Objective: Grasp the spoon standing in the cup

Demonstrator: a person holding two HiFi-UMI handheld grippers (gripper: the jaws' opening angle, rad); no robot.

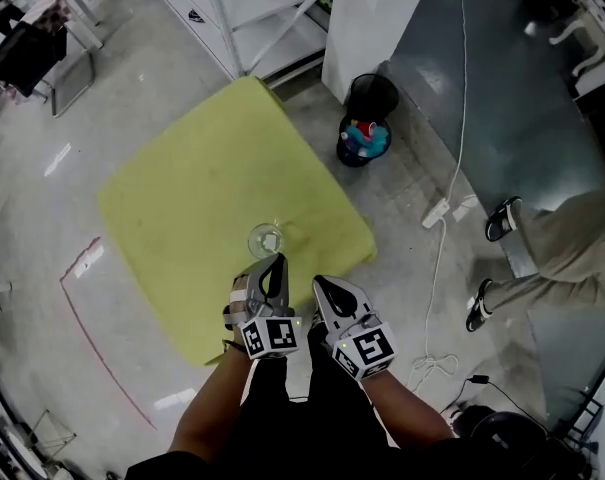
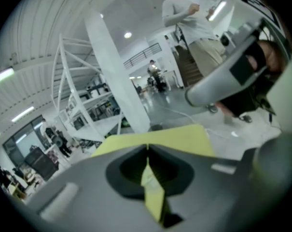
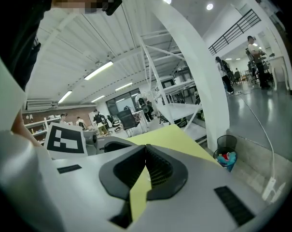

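Yellow-green surface (image 1: 182,198) carries a clear glass cup (image 1: 265,238) close to its near edge. The spoon in it is too thin to resolve in the head view. The left gripper (image 1: 277,260) has its tip just beside the cup's rim, jaws pressed together; can't tell if the spoon handle is pinched. The right gripper (image 1: 319,282) is just beside the left, clear of the cup, jaws also together, holding nothing.
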